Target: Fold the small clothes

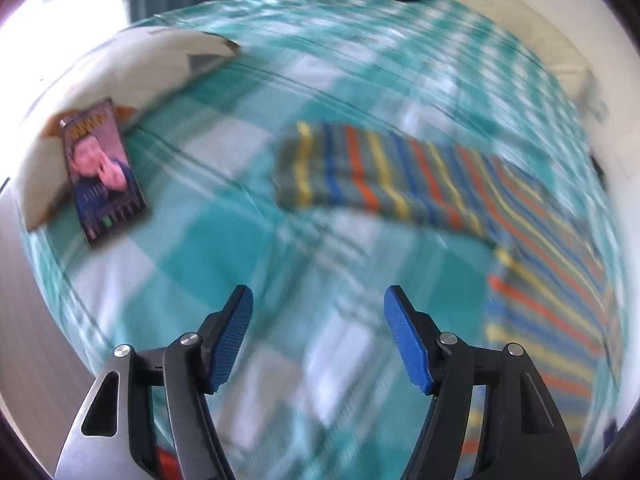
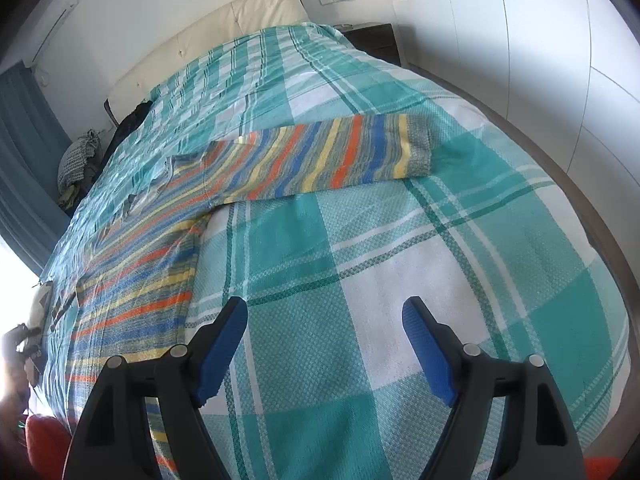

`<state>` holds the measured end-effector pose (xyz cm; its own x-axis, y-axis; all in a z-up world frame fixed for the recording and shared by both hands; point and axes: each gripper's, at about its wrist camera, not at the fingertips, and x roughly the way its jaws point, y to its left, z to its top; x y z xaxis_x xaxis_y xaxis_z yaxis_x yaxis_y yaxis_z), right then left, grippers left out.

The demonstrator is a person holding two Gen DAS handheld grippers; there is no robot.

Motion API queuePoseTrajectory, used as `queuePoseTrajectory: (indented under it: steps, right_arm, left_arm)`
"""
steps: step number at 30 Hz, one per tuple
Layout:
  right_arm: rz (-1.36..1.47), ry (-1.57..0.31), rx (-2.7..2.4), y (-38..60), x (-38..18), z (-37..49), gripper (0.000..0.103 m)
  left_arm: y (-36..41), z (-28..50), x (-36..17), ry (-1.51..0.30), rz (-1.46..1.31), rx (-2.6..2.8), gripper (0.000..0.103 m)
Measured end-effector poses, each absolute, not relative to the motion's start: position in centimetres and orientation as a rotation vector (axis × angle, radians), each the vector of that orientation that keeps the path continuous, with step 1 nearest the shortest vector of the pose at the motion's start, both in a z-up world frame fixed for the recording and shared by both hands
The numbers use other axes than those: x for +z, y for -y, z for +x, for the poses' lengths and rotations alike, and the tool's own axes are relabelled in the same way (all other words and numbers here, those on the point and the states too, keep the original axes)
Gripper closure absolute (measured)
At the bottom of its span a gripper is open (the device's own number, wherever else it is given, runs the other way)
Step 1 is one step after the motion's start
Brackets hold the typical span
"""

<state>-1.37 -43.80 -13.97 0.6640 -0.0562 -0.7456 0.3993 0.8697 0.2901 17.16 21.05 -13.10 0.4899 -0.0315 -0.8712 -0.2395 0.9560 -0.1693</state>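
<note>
You are holding the left gripper with its fingers spread apart and gripping nothing; the striped sweater is lying ahead of them and off to their right on the checked bedspread. Your right gripper is also gaping, empty, with the sweater stretching ahead and left of its fingers. A book is sitting far left.

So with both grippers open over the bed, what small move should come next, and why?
Probably reach the right gripper forward to the cuff of the striped sweater and close on it. The sleeve lies stretched out flat on the checked bedspread, unfolded, and both the right gripper and the left gripper are open and hold nothing.
</note>
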Motion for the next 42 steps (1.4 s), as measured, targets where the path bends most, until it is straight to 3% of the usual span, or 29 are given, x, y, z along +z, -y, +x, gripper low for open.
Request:
queuePoseTrajectory:
  steps: [6,13,16,20,25,29,33,34,35,42]
  right_arm:
    - [0.376,-0.813,-0.228,41.9,-13.4,-1.0,0.024]
    - [0.169,-0.835,-0.105,37.0,-12.6,-0.6,0.024]
    - [0.096,-0.846,-0.083,35.6,-12.9,-0.7,0.024]
    - [0.095,-0.865,-0.082,35.5,-13.4,-0.3,0.024]
    - [0.132,-0.904,-0.108,36.2,-14.3,0.4,0.024]
    - [0.116,-0.932,-0.128,36.1,-14.8,0.7,0.024]
    - [0.091,-0.969,-0.141,35.7,-15.7,1.5,0.024]
    - [0.087,-0.978,-0.142,35.7,-15.9,1.6,0.024]
    - [0.082,-0.989,-0.143,35.6,-16.2,1.8,0.024]
    - [0.065,-1.018,-0.144,35.2,-17.1,2.1,0.024]
  left_arm:
    - [-13.5,11.4,-15.6,-1.143,-0.224,-0.111,0.031]
    - [-8.0,10.0,-17.0,-1.175,0.022,-0.157,0.031]
    - [-10.1,11.9,-15.0,-1.14,-0.072,-0.198,0.03]
    - [-17.3,17.2,-12.2,-1.044,-0.214,-0.114,0.016]
    - [-30.0,26.1,-12.7,-1.031,-0.512,0.122,0.016]
    - [-33.0,30.8,-15.8,-1.111,-0.568,0.195,0.022]
    - [-30.9,33.8,-17.8,-1.166,-0.516,0.12,0.045]
    - [-30.1,34.3,-17.8,-1.156,-0.484,0.106,0.062]
    - [-29.5,34.3,-17.7,-1.146,-0.455,0.097,0.099]
    - [-28.9,34.9,-18.1,-1.133,-0.206,0.259,0.102]
